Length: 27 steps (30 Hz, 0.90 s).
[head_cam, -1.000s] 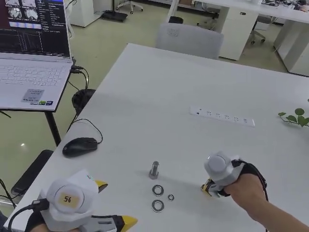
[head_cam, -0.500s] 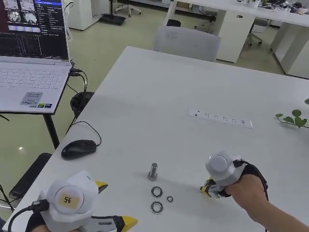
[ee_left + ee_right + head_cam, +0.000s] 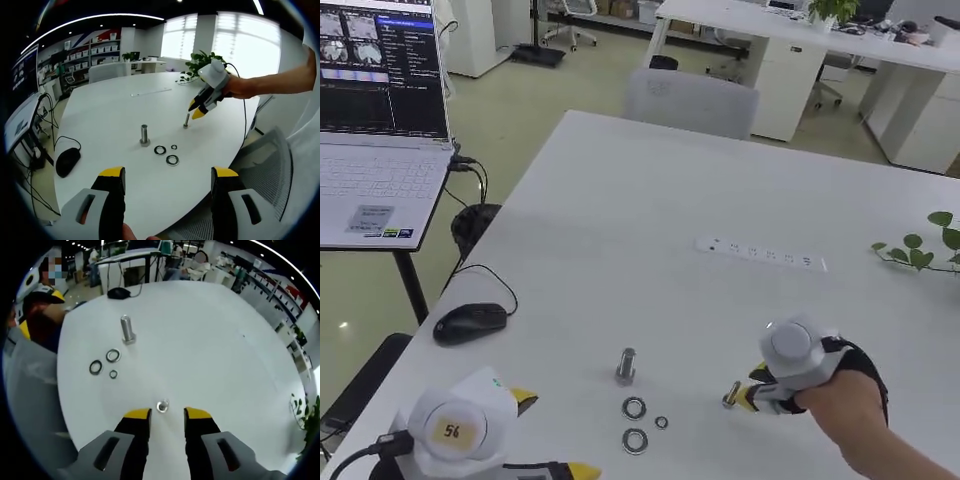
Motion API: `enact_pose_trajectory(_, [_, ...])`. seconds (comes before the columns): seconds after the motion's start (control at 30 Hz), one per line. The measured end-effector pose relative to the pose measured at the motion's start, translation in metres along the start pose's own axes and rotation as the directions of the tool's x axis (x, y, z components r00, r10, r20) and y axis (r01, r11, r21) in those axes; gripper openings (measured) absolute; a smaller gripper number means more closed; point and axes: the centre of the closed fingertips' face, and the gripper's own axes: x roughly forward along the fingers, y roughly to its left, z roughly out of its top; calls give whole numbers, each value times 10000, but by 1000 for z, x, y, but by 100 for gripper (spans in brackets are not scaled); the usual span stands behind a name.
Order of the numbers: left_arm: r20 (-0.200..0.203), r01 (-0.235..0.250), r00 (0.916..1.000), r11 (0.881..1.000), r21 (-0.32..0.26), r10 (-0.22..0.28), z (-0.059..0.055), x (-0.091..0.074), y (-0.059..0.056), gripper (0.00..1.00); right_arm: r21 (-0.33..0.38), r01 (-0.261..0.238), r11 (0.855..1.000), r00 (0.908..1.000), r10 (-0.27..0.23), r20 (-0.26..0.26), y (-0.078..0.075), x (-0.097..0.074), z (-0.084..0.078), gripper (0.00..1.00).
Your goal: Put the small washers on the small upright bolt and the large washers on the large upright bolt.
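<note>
My right gripper is open, with the small bolt standing at 12 o'clock, just off its tips. My left gripper is open and empty; the washers lie at its 12 o'clock.

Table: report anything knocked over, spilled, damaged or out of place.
Nothing stands out. The large bolt and small bolt stand upright; the large washers and small washer lie flat on the table beside the large bolt.

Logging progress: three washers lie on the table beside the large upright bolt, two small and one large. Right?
Not quite: two large washers and one small washer lie on the table beside the large upright bolt, as the head view shows.
</note>
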Motion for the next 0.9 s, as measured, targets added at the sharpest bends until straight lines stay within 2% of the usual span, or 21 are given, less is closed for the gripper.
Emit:
enact_pose_trajectory(0.1, [31,-2,10000,10000,28,2,1,0,0,69,243,288,9993,9988,-298,398,-4,-11,2,29])
enact_pose_trajectory(0.13, [52,-4,10000,10000,26,4,2,-1,0,69,642,313,9974,9965,-361,753,-4,-15,5,30])
enact_pose_trajectory(0.2, [82,4,10000,10000,24,-4,3,-1,0,69,962,367,9947,9921,-478,1158,-5,-23,8,31])
enact_pose_trajectory(0.37, [74,47,10000,10000,77,-47,2,-1,-2,69,1039,614,9927,9850,-771,1545,-3,-37,10,36])
enact_pose_trajectory(0.5, [53,68,10000,9999,85,-68,0,-2,-4,69,1154,548,9918,9802,-755,1833,3,-43,13,37])
enact_pose_trajectory(0.6, [44,71,10000,9999,79,-71,-1,-3,-4,69,1135,477,9924,9772,-699,2003,10,-44,17,42])
enact_pose_trajectory(0.9, [30,-17,10000,10000,26,17,-5,-5,-2,69,837,-17,9965,9771,-161,2122,37,-36,27,43])
